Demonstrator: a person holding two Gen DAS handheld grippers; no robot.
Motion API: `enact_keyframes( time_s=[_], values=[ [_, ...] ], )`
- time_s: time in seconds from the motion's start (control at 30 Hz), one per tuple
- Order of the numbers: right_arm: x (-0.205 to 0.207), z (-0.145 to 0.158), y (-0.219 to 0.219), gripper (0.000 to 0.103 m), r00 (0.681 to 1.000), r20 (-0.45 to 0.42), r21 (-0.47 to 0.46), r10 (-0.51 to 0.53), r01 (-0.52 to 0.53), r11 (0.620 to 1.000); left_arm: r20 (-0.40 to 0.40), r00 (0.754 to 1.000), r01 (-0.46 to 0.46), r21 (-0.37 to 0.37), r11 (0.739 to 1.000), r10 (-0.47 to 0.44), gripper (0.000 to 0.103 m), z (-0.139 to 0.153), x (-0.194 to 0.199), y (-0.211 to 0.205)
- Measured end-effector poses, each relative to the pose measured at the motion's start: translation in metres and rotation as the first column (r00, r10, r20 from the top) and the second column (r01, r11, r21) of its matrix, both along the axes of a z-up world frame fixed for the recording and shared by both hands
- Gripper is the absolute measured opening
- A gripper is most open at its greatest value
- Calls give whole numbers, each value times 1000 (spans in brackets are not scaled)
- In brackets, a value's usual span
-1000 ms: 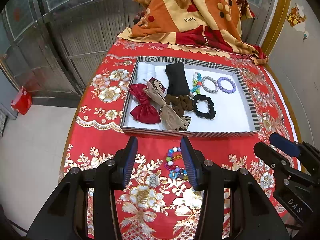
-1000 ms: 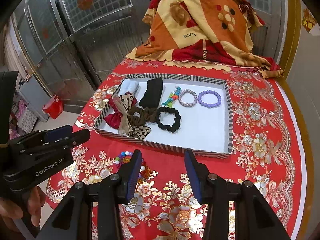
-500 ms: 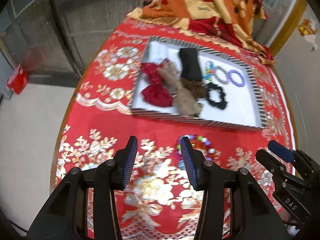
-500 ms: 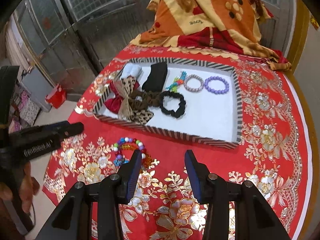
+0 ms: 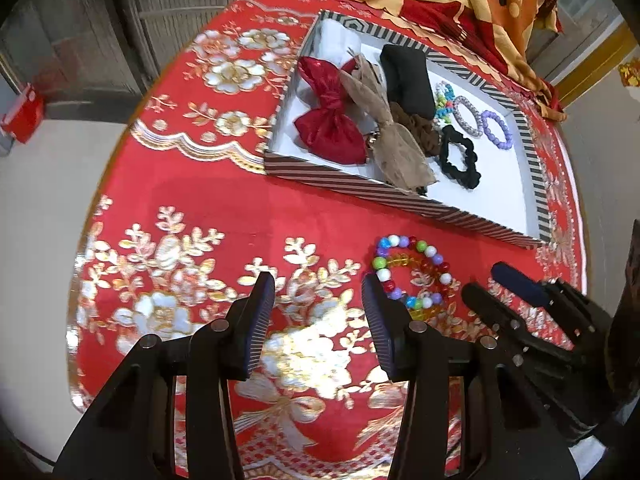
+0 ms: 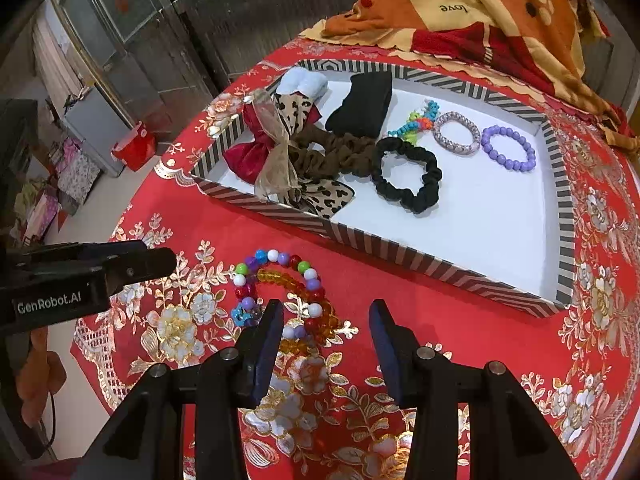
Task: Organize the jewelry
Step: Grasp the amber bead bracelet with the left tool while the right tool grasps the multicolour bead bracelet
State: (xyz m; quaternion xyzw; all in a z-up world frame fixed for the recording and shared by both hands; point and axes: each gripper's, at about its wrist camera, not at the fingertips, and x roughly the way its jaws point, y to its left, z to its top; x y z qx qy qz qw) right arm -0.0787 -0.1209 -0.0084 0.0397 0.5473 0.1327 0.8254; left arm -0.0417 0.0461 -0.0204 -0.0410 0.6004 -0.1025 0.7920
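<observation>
A multicoloured bead bracelet (image 5: 412, 270) lies with an amber bead bracelet (image 6: 298, 280) on the red cloth, in front of a striped tray (image 5: 360, 190). The tray holds a red bow (image 5: 330, 120), a black scrunchie (image 6: 406, 174), a purple bead bracelet (image 6: 508, 148) and other pieces. My left gripper (image 5: 318, 292) is open and empty, just left of the bracelets. My right gripper (image 6: 326, 320) is open and empty, just in front of them; it also shows in the left wrist view (image 5: 496, 286).
The round table (image 6: 500, 340) has a red and gold floral cloth. A folded orange blanket (image 6: 480, 4) lies behind the tray (image 6: 400, 248). The table edge drops to the floor on the left. A red box (image 5: 20, 114) stands on the floor.
Both grippers have moved down and closer to the bracelets on the cloth. The left gripper has shifted left, so the bracelets now lie to the right of its fingers. Both stay open.
</observation>
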Motion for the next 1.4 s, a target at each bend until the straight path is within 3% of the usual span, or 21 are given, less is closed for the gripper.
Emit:
enact_keyframes(
  time_s=[0.27, 0.47, 0.57, 0.63, 0.73, 0.83, 0.93, 1.2, 1.4],
  values=[
    [-11, -1, -22, 42, 999, -30, 0, -36, 36, 999, -42, 998, 52, 5, 999, -52, 44, -19, 12, -29],
    [-16, -1, -35, 42, 997, -48, 19, -67, 68, 997, -64, 993, 98, 54, 994, -94, 44, -36, 21, -48],
    [-15, -3, -36, 42, 996, -59, 24, -66, 67, 997, -60, 994, 96, 40, 995, -93, 28, -39, 22, -49],
    [-15, -4, -36, 42, 996, -62, 25, -62, 63, 998, -47, 995, 96, 39, 995, -94, 9, -36, 23, -49],
    [-14, -6, -34, 43, 996, -66, 30, -55, 57, 998, -26, 995, 99, 37, 994, -98, 6, -28, 24, -47],
    [-9, -8, -29, 42, 997, -68, 33, -38, 40, 999, -24, 994, 104, -5, 995, -104, 5, -16, 22, -39],
    [-4, -13, -22, 42, 997, -70, 41, -9, 12, 999, 12, 995, 99, 4, 995, -99, 4, -5, 21, -29],
    [4, -16, -12, 42, 997, -74, 47, 7, -3, 999, -21, 997, 69, -30, 997, -70, 5, -6, 22, -17],
    [18, -18, 2, 42, 997, -61, 73, 56, -51, 996, -45, 998, 31, -20, 999, -32, 13, -10, 20, -10]
  ],
)
